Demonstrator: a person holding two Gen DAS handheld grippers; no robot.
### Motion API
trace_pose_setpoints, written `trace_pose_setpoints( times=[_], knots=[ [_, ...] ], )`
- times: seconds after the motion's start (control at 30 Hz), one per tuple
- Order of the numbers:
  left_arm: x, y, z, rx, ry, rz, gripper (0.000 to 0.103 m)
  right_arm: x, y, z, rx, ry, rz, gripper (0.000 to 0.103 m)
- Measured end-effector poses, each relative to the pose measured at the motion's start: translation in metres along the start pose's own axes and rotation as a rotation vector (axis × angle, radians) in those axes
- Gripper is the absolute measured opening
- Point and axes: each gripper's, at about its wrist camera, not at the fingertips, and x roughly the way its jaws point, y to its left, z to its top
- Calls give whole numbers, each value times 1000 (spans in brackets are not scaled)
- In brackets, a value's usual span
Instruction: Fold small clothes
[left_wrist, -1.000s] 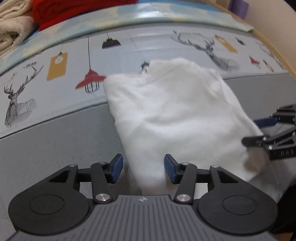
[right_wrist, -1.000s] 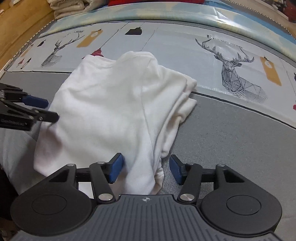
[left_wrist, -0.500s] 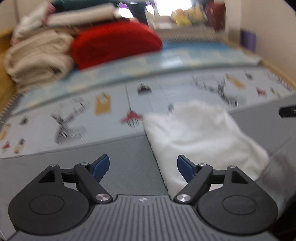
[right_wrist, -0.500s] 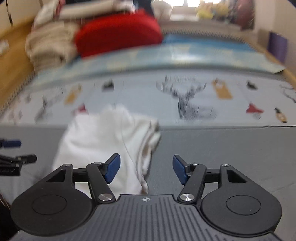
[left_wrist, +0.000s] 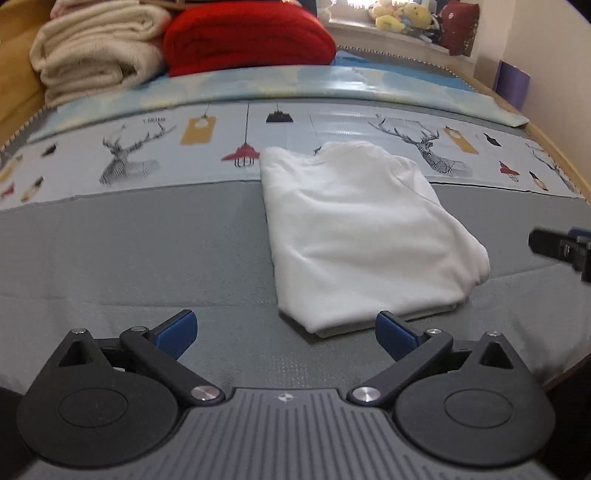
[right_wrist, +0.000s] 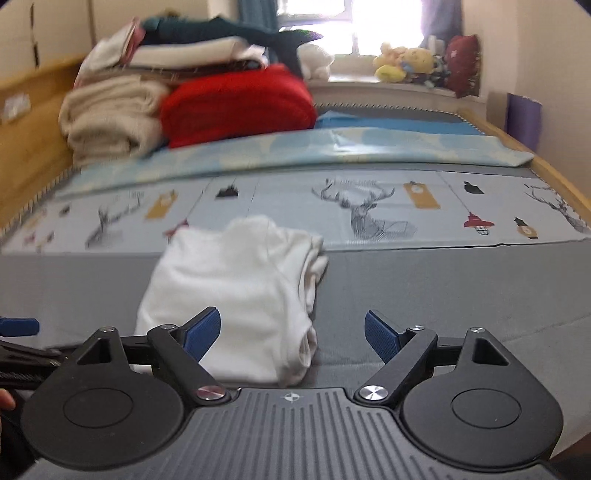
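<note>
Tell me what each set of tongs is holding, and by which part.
Nothing is held. Left tongs and right tongs are both open, apart from the folded white garment.

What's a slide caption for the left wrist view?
Open left gripper hovers before a folded white garment on the grey bed cover.

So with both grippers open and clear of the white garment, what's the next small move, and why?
Probably a tidy-up: bring the right gripper to the white garment and square its right edge, where layers bunch unevenly. Otherwise it lies folded on the grey mat, and the left gripper holds nothing.
</note>
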Motion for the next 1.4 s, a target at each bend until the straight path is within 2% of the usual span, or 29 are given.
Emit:
trace_pose_setpoints(
  times=[0.17, 0.53, 1.4],
  knots=[
    [11, -1, 5, -18, 2, 18, 103, 15, 6, -4, 11, 62, -10, 86],
    [8, -1, 2, -40, -11, -15, 103, 16, 32, -12, -125, 63, 0, 86],
    [12, -1, 4, -34, -6, -35, 103, 20, 38, -10, -141, 62, -1, 86]
  ],
)
